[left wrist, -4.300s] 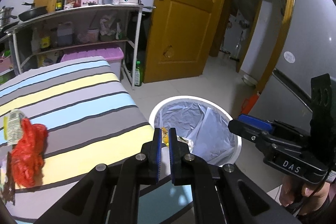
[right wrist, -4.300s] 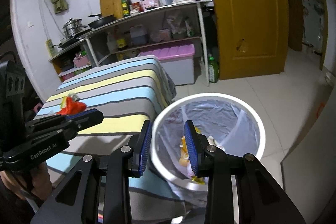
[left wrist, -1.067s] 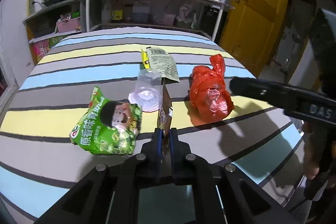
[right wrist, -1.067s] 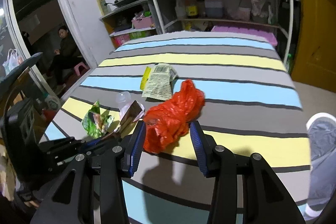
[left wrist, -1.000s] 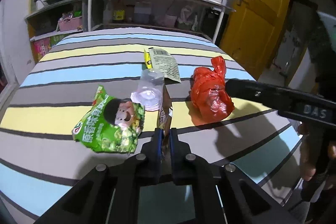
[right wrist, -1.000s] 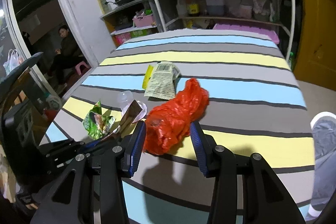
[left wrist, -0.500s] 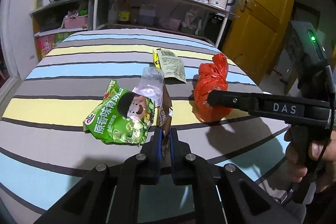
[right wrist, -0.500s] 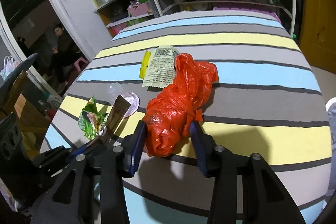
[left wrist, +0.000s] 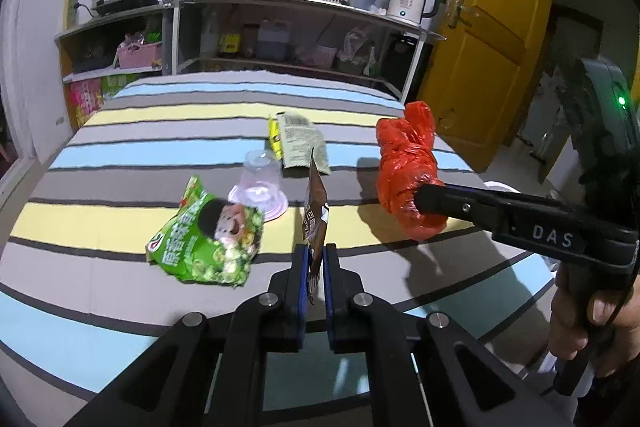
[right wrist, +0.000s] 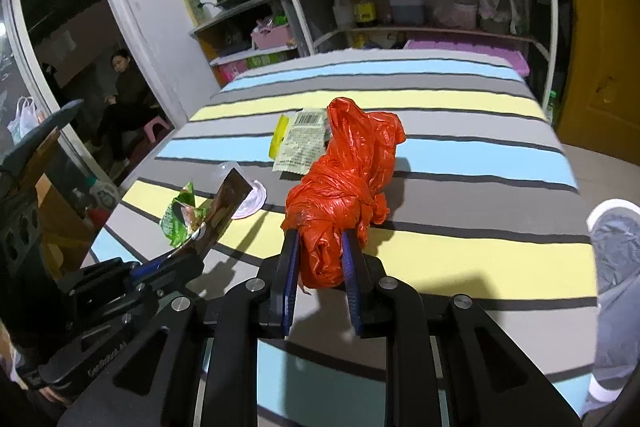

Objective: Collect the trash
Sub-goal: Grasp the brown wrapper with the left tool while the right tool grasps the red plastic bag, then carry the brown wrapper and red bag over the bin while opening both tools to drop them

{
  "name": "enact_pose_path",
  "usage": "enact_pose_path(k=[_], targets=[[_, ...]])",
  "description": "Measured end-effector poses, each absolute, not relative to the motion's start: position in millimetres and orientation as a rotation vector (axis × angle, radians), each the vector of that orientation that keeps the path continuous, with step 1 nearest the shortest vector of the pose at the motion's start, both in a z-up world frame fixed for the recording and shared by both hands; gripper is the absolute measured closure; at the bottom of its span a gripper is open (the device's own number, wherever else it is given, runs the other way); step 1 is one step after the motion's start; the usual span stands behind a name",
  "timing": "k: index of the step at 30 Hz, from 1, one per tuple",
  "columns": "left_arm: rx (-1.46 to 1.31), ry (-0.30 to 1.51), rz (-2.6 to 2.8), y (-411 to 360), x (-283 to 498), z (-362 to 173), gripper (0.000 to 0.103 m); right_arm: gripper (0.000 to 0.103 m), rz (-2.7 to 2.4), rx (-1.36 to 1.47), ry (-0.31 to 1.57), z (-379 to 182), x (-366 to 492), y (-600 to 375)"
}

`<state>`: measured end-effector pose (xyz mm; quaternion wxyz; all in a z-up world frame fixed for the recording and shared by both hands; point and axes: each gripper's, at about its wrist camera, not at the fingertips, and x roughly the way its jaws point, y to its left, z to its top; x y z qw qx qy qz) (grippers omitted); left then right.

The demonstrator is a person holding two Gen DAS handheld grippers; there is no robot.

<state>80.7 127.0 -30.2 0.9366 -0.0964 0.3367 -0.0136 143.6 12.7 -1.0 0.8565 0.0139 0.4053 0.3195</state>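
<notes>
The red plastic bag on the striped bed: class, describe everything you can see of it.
The red plastic bag is thin, glossy orange-red film, crumpled and knotted into an elongated bundle. Its near end sits between the fingers of the right tongs, whose jaws have just been closing and now press its sides. The bag's far end stretches away over the striped bedcover, overlapping a corner of the pale barcoded wrapper.

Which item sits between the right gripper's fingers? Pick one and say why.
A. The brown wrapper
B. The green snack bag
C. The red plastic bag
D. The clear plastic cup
C: in the right wrist view the right gripper has just been closing, and its blue pads press the lower end of the red plastic bag. The brown wrapper is pinched in the left gripper instead.
</notes>
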Motion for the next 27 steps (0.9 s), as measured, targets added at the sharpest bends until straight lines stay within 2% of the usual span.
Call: enact_pose_path(k=[27], targets=[[-0.107, 0.623, -0.243, -3.0, 119.0, 13.4, 0.096, 0.081, 0.464, 0.124, 0.740, 28.0, 115.4, -127.1]])
